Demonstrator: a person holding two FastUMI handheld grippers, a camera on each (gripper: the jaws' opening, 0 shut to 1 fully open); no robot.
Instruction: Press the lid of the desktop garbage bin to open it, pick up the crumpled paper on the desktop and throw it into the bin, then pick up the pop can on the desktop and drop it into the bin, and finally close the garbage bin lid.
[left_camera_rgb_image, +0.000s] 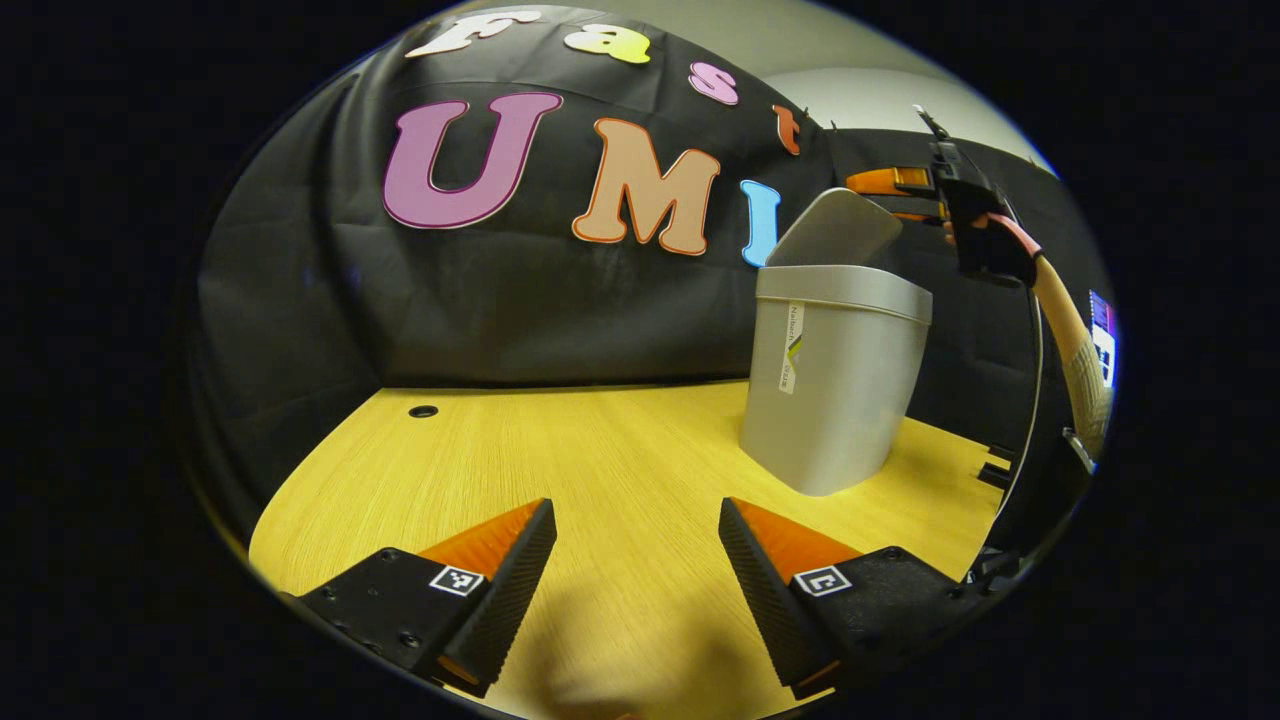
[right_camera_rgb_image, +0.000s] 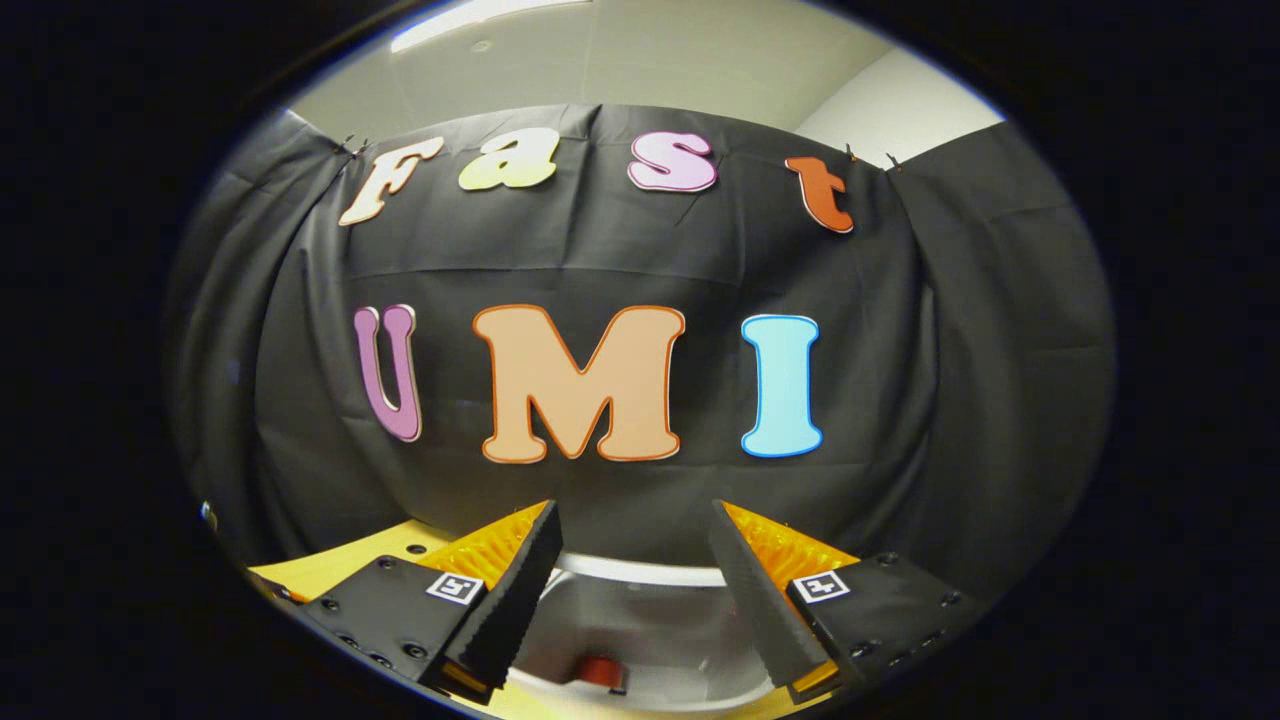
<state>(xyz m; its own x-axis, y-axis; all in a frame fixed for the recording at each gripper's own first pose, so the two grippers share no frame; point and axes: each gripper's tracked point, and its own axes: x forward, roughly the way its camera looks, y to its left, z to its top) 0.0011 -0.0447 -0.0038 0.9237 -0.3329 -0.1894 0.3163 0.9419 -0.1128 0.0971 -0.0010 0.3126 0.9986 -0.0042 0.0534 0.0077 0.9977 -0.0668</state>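
The grey desktop bin stands on the right of the wooden table, its swing lid tipped up and open. My left gripper hovers low over the table, to the left of the bin and nearer than it, open with nothing between its fingers. The right gripper is held by a hand just above the lid. In the right gripper view my right gripper is open directly over the bin's rim. A small red object, seemingly the pop can, lies inside at the bottom.
A round cable hole sits near the table's back left. The person's forearm reaches in at the right, beside a lit screen. The black booth cloth closes off the back.
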